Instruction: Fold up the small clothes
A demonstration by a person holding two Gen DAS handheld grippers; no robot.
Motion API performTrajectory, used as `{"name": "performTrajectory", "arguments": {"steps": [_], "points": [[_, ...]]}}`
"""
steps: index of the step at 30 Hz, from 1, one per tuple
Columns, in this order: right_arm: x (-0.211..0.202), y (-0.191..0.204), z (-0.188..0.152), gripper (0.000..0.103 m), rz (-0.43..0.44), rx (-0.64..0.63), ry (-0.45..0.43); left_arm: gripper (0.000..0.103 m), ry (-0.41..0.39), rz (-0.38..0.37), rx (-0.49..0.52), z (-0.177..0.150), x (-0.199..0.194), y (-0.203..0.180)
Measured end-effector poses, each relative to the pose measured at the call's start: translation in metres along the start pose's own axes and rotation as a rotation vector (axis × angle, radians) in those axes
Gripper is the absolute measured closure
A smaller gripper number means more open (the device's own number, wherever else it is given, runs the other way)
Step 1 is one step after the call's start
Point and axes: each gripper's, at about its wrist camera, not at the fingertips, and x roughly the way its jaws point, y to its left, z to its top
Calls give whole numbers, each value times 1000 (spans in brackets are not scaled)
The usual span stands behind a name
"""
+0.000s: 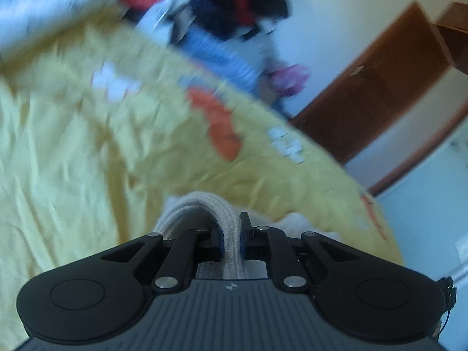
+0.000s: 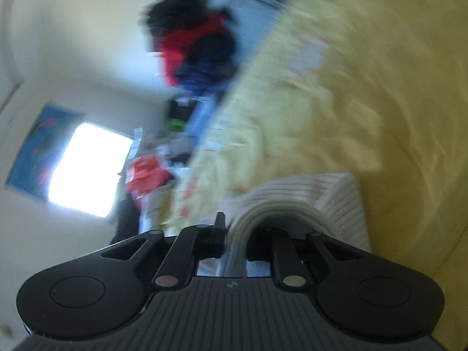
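Note:
A cream ribbed knit garment (image 1: 199,204) arches up out of my left gripper (image 1: 231,234), whose jaws are shut on a thick rolled edge of it. In the right wrist view the same cream knit garment (image 2: 336,201) hangs folded over, its striped ribbing draped to the right, and my right gripper (image 2: 237,234) is shut on a bunched fold of it. Both grippers hold the cloth just above a yellow bedsheet (image 1: 73,146) with orange and white prints. Both views are blurred by motion.
A heap of red, black and blue clothes (image 1: 234,0) lies at the far side of the yellow bedsheet (image 2: 365,87); it shows as the dark heap (image 2: 199,52) in the right view. A brown wooden door (image 1: 374,87) stands beyond the bed edge. A bright window (image 2: 87,166) and red clutter (image 2: 143,175) lie left.

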Motion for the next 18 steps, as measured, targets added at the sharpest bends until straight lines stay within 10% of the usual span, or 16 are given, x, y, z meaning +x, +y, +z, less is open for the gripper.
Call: {"name": "performTrajectory", "arguments": {"steps": [3, 7, 10, 18], "points": [[7, -10, 6, 69, 69, 57, 7, 82, 3, -38, -121, 1, 8, 12], [-18, 9, 4, 32, 97, -8, -110, 17, -120, -127, -153, 12, -23, 10], [-46, 24, -6, 33, 93, -61, -152, 15, -258, -92, -94, 11, -63, -1], [-135, 16, -102, 32, 15, -107, -216, 15, -240, -58, -164, -77, -123, 19]]}}
